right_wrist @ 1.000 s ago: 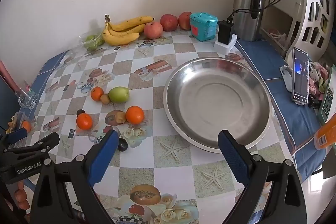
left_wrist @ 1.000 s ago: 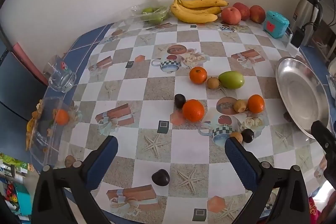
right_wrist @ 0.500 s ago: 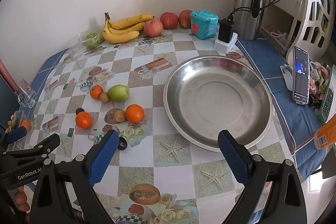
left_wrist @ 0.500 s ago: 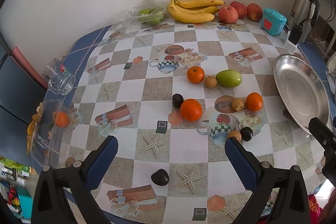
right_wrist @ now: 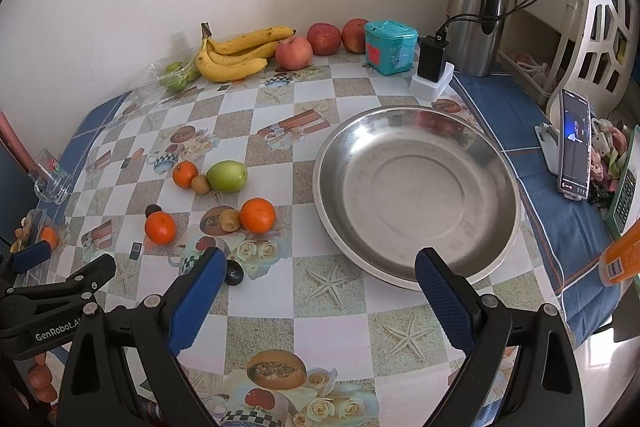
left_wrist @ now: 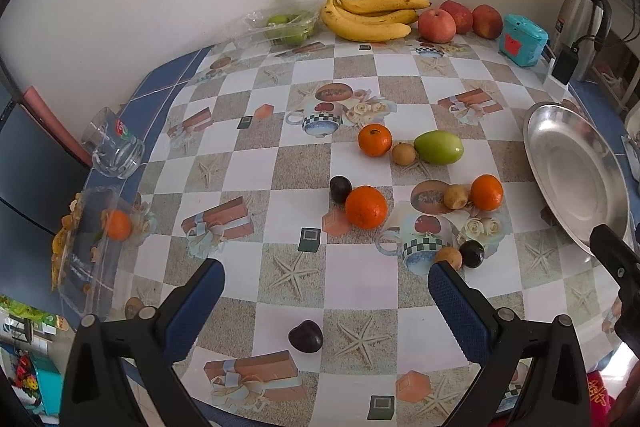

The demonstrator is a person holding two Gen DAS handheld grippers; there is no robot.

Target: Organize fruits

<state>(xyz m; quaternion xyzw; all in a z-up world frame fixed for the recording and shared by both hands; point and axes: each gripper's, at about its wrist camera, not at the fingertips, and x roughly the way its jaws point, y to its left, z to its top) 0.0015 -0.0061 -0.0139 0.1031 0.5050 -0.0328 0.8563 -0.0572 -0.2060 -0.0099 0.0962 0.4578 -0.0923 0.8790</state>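
Blue-padded fingers of the left gripper (left_wrist: 326, 303) stand spread wide and hold nothing above the checkered tabletop (left_wrist: 248, 163). A dark heart-shaped fruit (left_wrist: 305, 335) lies between them, and beyond them are a round orange tangerine (left_wrist: 366, 207) and an oval green fruit (left_wrist: 438, 147). The right gripper (right_wrist: 316, 287) is also spread and empty; the round steel dish (right_wrist: 416, 195) lies just ahead of its fingers, with no fruit inside.

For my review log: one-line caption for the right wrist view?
Open right gripper hovers before an empty steel basin, with loose oranges left of it.
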